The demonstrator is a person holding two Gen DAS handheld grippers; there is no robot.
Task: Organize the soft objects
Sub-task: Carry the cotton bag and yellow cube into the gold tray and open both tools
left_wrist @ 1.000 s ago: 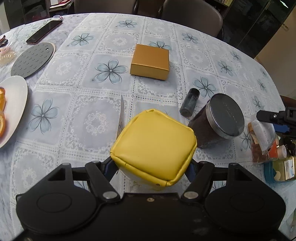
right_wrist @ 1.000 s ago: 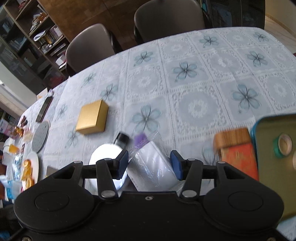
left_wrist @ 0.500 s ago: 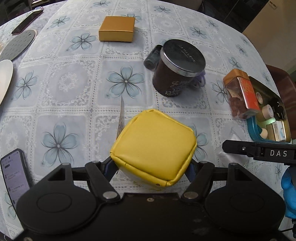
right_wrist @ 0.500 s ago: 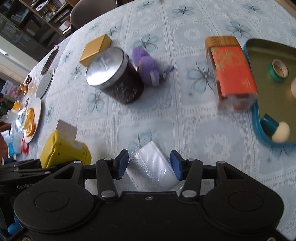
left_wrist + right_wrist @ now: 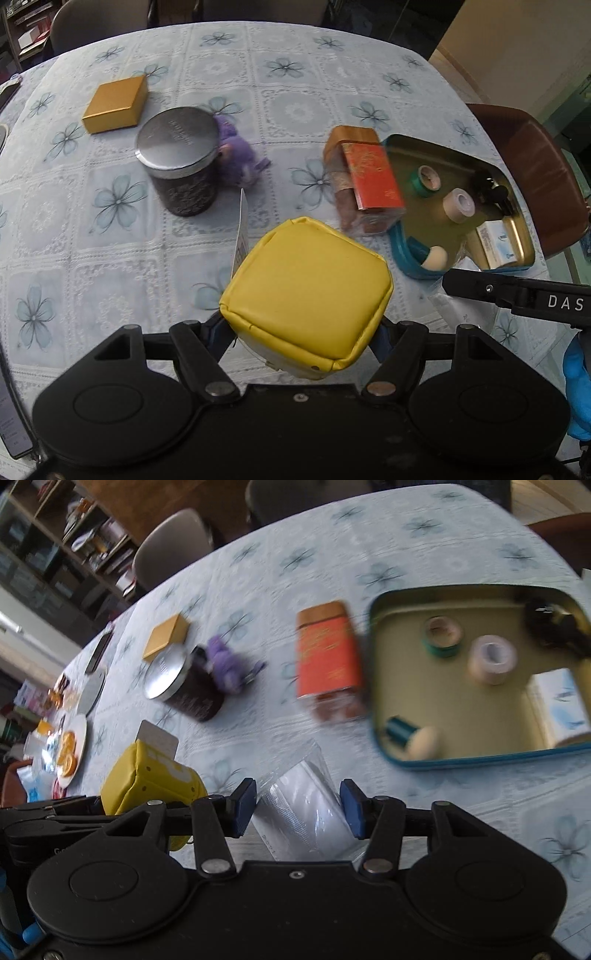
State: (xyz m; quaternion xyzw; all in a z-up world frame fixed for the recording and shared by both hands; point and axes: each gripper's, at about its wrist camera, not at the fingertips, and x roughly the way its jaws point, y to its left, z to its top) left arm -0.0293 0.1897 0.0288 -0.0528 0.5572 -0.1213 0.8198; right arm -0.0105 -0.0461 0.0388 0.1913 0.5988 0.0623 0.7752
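Note:
My left gripper (image 5: pixel 301 328) is shut on a soft yellow cube (image 5: pixel 308 286) with a white tag, held above the tablecloth; the same yellow cube (image 5: pixel 147 779) shows at the left of the right wrist view. My right gripper (image 5: pixel 297 808) is shut on a clear plastic pouch (image 5: pixel 303 805) holding something white and soft. A small purple plush toy (image 5: pixel 238 155) lies on the table behind the dark jar; the purple plush (image 5: pixel 225 664) also appears in the right wrist view. The other gripper's black finger (image 5: pixel 517 291) reaches in from the right of the left wrist view.
A dark jar with a metal lid (image 5: pixel 179 162), a gold box (image 5: pixel 114 105), an orange-labelled snack container (image 5: pixel 364 181) and a teal tin tray (image 5: pixel 380 734) with tape rolls stand on the flowered tablecloth. A plate with orange slices (image 5: pixel 72 749), a phone (image 5: pixel 98 653) and chairs lie farther off.
Both grippers have swept across the table toward the tin tray, carrying the cube and the pouch. The tray, snack container and plush now sit nearer the middle of both views.

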